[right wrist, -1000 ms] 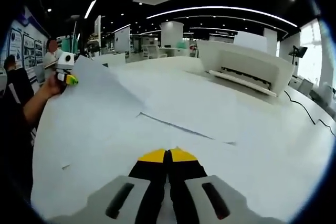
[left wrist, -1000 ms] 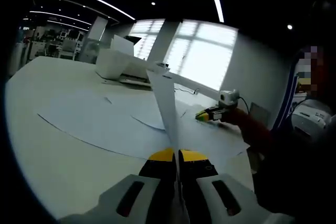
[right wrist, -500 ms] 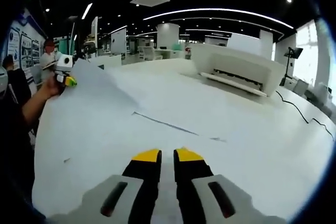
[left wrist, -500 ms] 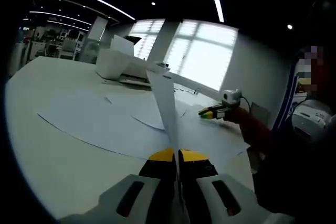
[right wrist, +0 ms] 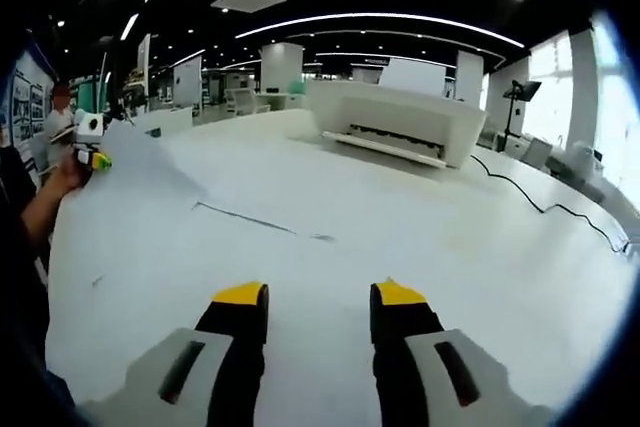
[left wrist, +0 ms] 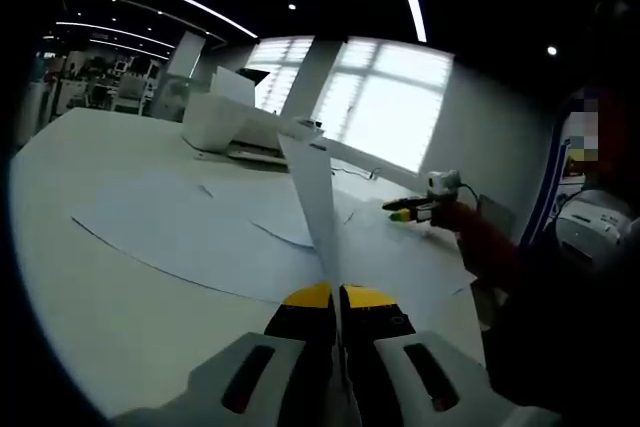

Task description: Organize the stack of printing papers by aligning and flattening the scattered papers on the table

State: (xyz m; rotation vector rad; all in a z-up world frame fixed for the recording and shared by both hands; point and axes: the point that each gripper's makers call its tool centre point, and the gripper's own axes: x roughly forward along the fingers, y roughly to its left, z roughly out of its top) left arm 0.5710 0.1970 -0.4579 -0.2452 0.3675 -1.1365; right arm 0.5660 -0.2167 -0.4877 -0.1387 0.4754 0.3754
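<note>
White paper sheets lie spread and overlapping on the white table. My left gripper is shut on one sheet, which rises edge-on from between its jaws. In the right gripper view that lifted sheet slopes up to the left gripper at the far left. My right gripper is open just above the flat papers, with nothing between its yellow-tipped jaws. It also appears in the left gripper view as the right gripper, low over the papers' far edge.
A white printer stands at the back of the table, also seen as the printer. A black cable runs along the table to its right. A person's sleeve reaches in. Bare tabletop lies beyond the sheets.
My right gripper went from shut to open and its view swung towards the printer. The left gripper stays still, holding its sheet.
</note>
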